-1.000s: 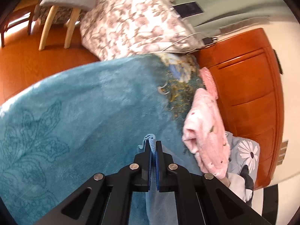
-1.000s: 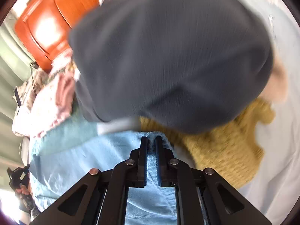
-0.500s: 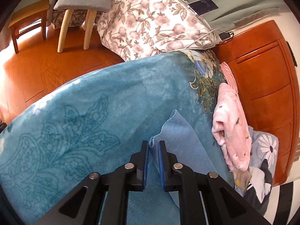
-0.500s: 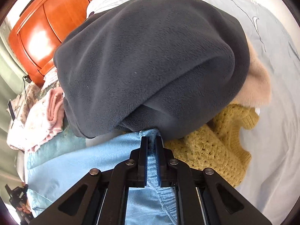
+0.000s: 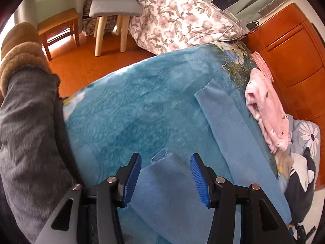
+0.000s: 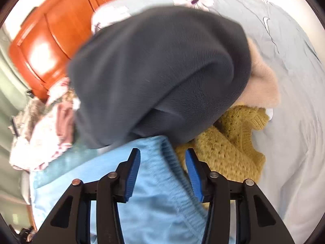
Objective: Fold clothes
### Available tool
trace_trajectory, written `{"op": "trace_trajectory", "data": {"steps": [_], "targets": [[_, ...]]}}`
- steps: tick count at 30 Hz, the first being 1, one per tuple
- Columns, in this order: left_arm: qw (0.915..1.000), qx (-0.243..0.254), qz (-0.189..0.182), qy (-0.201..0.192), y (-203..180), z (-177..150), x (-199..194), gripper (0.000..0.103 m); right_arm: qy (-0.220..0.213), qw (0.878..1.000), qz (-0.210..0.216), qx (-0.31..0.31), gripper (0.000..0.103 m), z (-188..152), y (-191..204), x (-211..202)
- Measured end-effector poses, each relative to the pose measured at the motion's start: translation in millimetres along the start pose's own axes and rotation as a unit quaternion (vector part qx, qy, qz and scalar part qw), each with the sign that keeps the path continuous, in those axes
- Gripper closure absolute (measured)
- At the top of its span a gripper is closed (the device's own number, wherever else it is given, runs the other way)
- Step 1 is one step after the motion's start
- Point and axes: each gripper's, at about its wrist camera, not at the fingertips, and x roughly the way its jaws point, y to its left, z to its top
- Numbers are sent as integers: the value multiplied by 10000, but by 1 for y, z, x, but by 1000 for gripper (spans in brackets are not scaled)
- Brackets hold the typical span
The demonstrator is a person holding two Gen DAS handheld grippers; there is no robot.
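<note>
Light blue trousers (image 5: 227,130) lie flat on a teal blanket (image 5: 142,105) on the bed. My left gripper (image 5: 165,174) is open, with one leg end (image 5: 162,174) lying loose between its jaws. My right gripper (image 6: 162,170) is open over the trousers' ribbed waistband (image 6: 170,160), which lies loose between the pads. A dark grey fleece garment (image 6: 162,71) is heaped just beyond the waistband. A mustard knitted sweater (image 6: 229,148) lies to its right.
A pink garment (image 5: 266,113) lies at the blanket's right edge by an orange wooden headboard (image 5: 292,57). A floral duvet (image 5: 178,16) is piled beyond. A stool (image 5: 113,20) and a small wooden bench (image 5: 59,26) stand on the floor. A grey sleeve (image 5: 26,142) fills the left.
Both grippers were shut on the light blue trousers and have opened and let go. The trousers now lie spread on the blanket.
</note>
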Motion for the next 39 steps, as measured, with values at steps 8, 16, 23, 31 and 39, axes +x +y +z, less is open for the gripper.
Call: {"op": "trace_trajectory", "data": {"steps": [8, 16, 23, 31, 39], "targets": [[9980, 20, 284, 558, -2, -43, 6, 42, 485, 9982, 340, 91, 49, -67, 5, -36], [9962, 133, 223, 833, -18, -65, 22, 42, 1096, 9932, 274, 278, 49, -104, -64, -44], [9983, 131, 104, 563, -22, -72, 18, 43, 1383, 9895, 295, 299, 50, -141, -80, -32], [9976, -339, -401, 462, -3, -68, 14, 44, 1419, 9862, 466, 713, 49, -156, -102, -22], [9943, -600, -822, 325, 6, -64, 11, 59, 1401, 9792, 985, 1092, 61, -154, -101, -9]]}}
